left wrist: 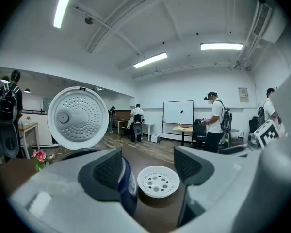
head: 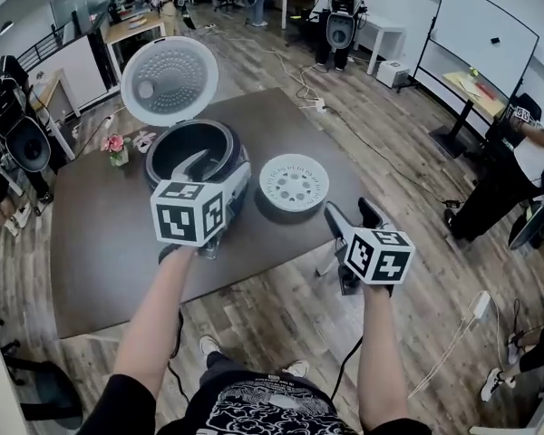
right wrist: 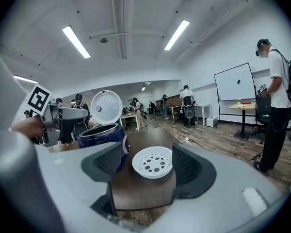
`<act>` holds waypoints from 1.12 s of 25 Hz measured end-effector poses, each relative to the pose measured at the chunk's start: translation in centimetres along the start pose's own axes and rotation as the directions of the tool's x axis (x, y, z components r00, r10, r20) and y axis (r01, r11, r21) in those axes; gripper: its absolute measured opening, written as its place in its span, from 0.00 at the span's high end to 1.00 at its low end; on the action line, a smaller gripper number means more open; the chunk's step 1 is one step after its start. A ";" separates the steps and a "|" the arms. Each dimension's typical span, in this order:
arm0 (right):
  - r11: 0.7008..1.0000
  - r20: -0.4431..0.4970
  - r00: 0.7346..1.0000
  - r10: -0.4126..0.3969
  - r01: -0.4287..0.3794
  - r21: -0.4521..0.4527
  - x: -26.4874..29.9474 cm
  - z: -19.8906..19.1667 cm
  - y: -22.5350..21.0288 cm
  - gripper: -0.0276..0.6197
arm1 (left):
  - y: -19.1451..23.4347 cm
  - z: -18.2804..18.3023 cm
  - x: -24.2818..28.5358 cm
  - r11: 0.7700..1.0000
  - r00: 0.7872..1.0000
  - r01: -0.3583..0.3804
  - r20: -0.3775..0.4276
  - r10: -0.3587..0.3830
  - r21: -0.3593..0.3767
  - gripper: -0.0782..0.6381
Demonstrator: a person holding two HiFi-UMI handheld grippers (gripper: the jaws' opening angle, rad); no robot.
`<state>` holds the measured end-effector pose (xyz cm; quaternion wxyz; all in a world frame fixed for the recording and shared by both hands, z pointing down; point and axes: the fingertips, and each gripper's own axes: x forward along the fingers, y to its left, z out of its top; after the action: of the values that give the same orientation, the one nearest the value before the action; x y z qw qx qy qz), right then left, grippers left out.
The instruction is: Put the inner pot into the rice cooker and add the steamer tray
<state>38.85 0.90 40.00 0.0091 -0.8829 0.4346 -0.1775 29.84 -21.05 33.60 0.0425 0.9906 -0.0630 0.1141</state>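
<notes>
A dark blue rice cooker stands on the brown table with its round perforated lid swung up. Its inside looks dark; I cannot tell the inner pot apart from the cooker. The white steamer tray lies flat on the table to its right. My left gripper hovers open at the cooker's near side, nothing between its pads. My right gripper is open and empty just short of the tray. The left gripper view has the tray between open jaws and the cooker at left. The right gripper view frames the tray too.
A small vase with a pink flower sits left of the cooker. The table's near edge lies under my hands. Beyond the table are a whiteboard, desks, cables on the wood floor and several people, one standing at right.
</notes>
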 end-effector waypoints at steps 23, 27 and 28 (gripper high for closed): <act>0.977 -0.093 0.973 0.209 -0.213 -0.032 6.8 0.8 -9.1 0.45 | -5.0 -4.5 10.0 0.983 0.985 -0.158 -0.080 0.151 -0.094 0.42; 0.969 -0.126 0.964 0.234 -0.241 -0.047 11.4 1.6 -9.7 0.45 | -2.7 -4.4 13.7 0.978 0.982 -0.176 -0.086 0.167 -0.110 0.42; 0.967 -0.133 0.961 0.241 -0.249 -0.051 12.6 2.0 -9.7 0.45 | -2.2 -4.1 14.5 0.977 0.982 -0.180 -0.087 0.170 -0.112 0.42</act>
<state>53.97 -3.05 43.61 -0.0261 -0.8091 0.5460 -0.2156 43.26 -20.11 40.83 0.0938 0.9717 -0.1549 0.1516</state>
